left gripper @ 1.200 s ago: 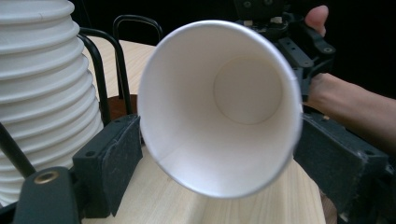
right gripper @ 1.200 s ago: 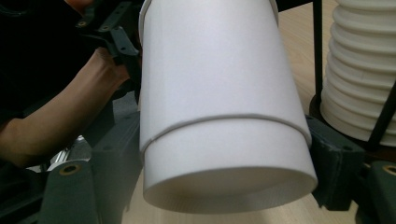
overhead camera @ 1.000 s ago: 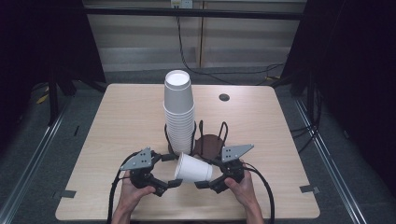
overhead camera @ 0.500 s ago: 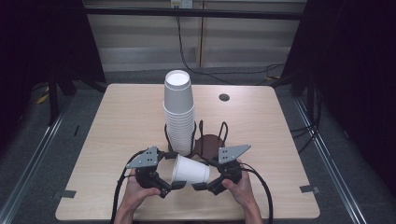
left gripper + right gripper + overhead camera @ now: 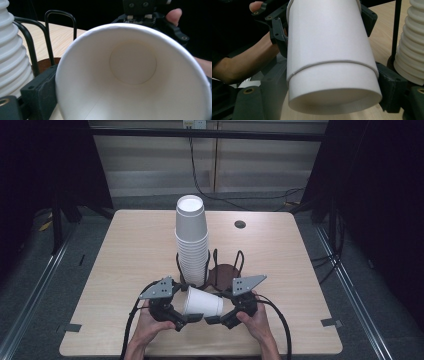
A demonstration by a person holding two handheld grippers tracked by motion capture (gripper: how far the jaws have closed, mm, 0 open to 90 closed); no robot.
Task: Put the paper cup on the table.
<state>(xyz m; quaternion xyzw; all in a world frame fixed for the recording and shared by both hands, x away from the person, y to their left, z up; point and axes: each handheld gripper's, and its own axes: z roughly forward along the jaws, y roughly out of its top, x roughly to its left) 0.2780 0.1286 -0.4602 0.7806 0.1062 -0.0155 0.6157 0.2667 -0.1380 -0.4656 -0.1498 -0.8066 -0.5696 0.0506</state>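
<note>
One wooden table [image 5: 130, 265] takes up the middle of the high view, and at its centre stands a tall stack of white paper cups [image 5: 191, 240] in a black wire holder [image 5: 227, 265] on a dark round base. Lower centre in that frame, a single white paper cup [image 5: 202, 302] lies on its side between the two grippers, above the tabletop near the front edge. The left gripper [image 5: 181, 319] has its jaws at the cup's wide rim end; they have just been opening and now stand wide apart, with the cup's mouth facing straight into the left gripper view [image 5: 132, 75]. The right gripper [image 5: 214, 319] has its jaws closed on the cup's narrow bottom end, one on each side of the wall [image 5: 329, 57]. A small dark round hole [image 5: 240, 224] sits upper right on the table.
</note>
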